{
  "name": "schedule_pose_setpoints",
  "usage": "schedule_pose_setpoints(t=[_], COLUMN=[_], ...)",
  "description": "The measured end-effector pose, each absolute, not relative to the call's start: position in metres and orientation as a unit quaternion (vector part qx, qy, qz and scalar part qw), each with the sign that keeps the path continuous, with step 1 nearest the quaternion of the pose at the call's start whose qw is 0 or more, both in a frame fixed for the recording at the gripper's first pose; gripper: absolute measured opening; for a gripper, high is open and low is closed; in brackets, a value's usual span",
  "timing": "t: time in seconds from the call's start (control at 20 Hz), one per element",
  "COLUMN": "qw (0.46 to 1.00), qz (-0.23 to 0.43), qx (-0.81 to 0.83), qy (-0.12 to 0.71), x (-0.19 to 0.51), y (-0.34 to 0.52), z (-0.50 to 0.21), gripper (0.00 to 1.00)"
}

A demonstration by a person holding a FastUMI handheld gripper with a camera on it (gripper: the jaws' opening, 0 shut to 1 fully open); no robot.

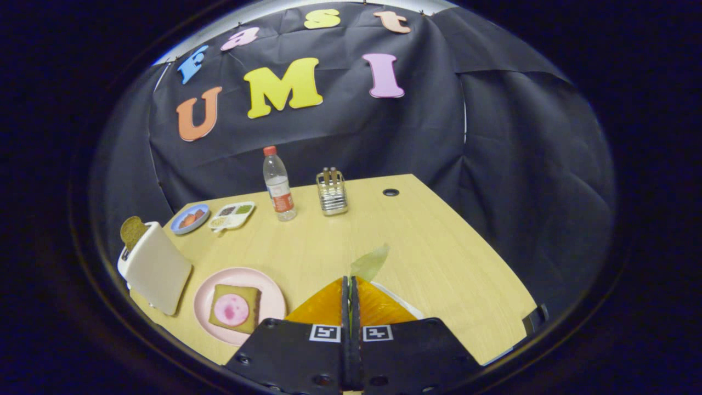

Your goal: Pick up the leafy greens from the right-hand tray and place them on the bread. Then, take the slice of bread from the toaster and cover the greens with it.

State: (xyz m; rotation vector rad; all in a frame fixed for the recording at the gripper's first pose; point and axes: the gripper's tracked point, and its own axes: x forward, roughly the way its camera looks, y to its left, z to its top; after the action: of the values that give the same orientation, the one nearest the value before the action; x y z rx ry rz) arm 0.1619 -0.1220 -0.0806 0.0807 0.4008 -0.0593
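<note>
Presently, the tongs (pixel 351 296) are closing on a pale green lettuce leaf (pixel 369 262), both fingers (pixel 329 304) pressing together with the leaf pinched between them and its free end rising just beyond their tips, toward 1 o'clock. Beneath the fingers, a white tray (pixel 403 304) is showing as a thin edge at 3 o'clock of the tips, with the wooden table (pixel 439 241) spreading beyond.

At 8 o'clock from the fingertips, a pink plate (pixel 208 296) is carrying a square bread slice (pixel 235 309) topped with a round pink slice, probably ham (pixel 231 310). Farther toward 9 o'clock, a white toaster (pixel 156 267) is holding a second, darker slice of toast (pixel 132 231) upright in its slot.

At the far side of the table, a water bottle (pixel 278 184), a wire holder (pixel 332 192), a blue dish (pixel 189 218) and a divided white dish (pixel 232 214) are standing well apart from the work.

By judgement, the first step is in hand: the greens are gripped and not yet on the bread. The next move calls for carrying the leaf toward 8 o'clock, over the plate, and releasing it flat on the topped slice.
</note>
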Motion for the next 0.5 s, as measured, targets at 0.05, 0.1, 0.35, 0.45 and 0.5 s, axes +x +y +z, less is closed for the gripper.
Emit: schedule_pose_setpoints(t=[0.05,0.1,0.35,0.45,0.5], qw=[0.98,0.982,0.985,0.982,0.981], qz=[-0.021,-0.01,0.018,0.007,0.001], qx=[0.038,0.034,-0.016,-0.028,-0.022], qy=[0.193,0.188,0.171,0.185,0.195], x=[0.159,0.156,0.151,0.157,0.161], y=[-0.112,-0.099,-0.053,-0.055,-0.058], z=[-0.074,-0.069,-0.062,-0.078,-0.087], gripper=[0.0,0.0,0.0,0.0,0.0])
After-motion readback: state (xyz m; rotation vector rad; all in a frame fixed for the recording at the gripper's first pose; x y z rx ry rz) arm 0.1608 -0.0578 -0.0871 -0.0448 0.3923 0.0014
